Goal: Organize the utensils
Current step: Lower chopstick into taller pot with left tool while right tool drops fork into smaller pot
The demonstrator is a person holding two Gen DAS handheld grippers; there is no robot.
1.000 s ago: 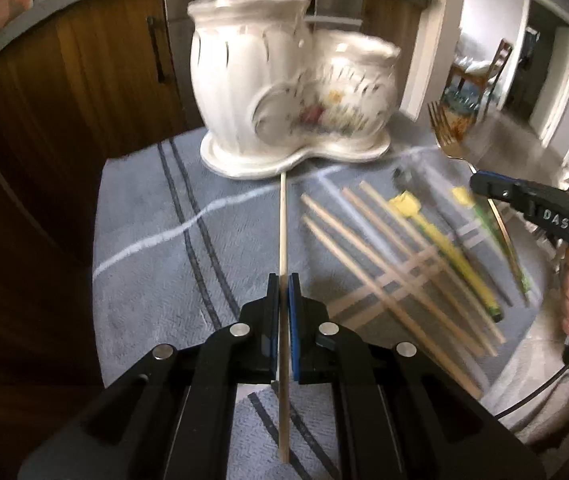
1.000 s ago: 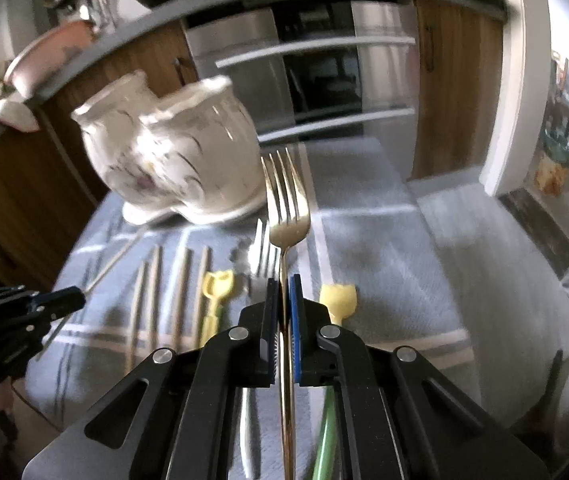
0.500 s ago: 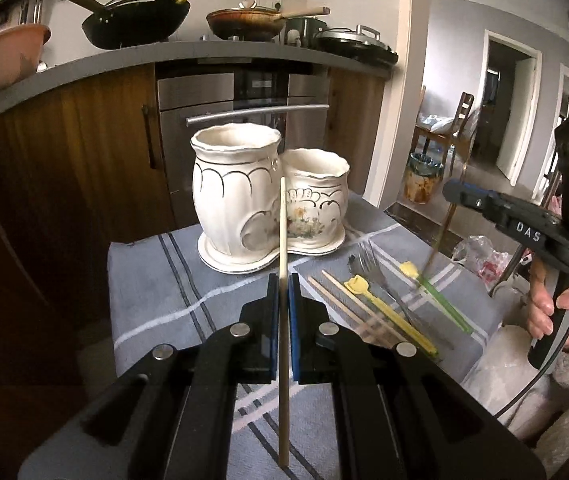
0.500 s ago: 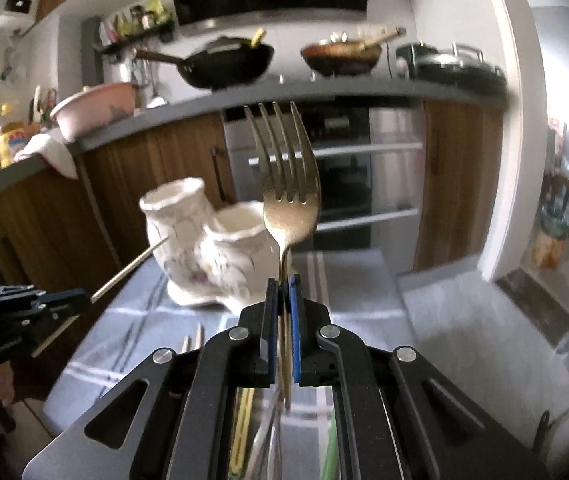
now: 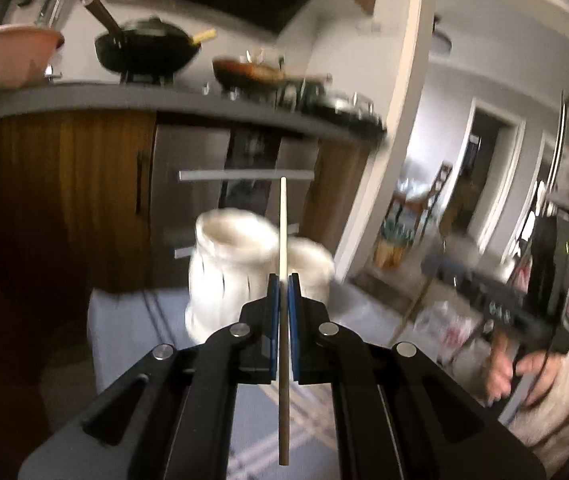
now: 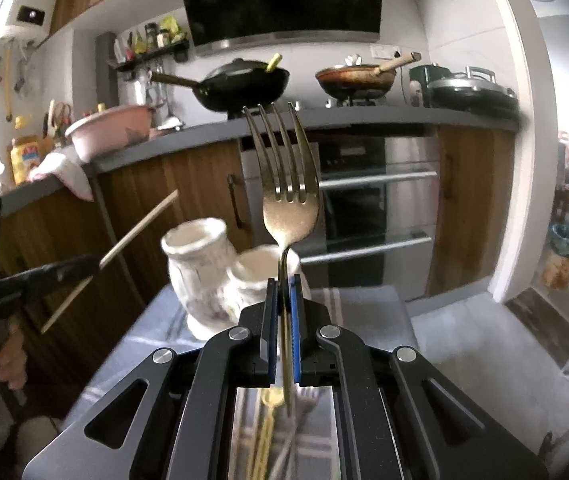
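- Two views split the scene for you: the right wrist view shows the fork's (image 6: 289,204) tines sharply against the kitchen counter (image 6: 364,122), while the left wrist view is blurred and shows your right hand (image 5: 512,372) at its right edge instead.
- Only the right wrist view shows more utensils (image 6: 268,420) lying blurred on the grey cloth (image 6: 436,336) under your gripper, near the cloth's near edge.
- Your left gripper (image 5: 283,300) is clamped on a single chopstick (image 5: 283,240); the stick runs straight up between the pads and sticks out at both ends.
- Your right gripper (image 6: 283,304) is clamped on the fork's handle, tines upward.
- The white double-pot utensil holder (image 6: 220,276) stands on the cloth ahead of both grippers, lower than the fork's tines and the chopstick's tip.
- From the right wrist view, your left gripper (image 6: 60,272) is at the left, apart from the holder, with the chopstick (image 6: 140,224) slanting up toward it.
- Both grippers are held above the cloth, tipped slightly downward.
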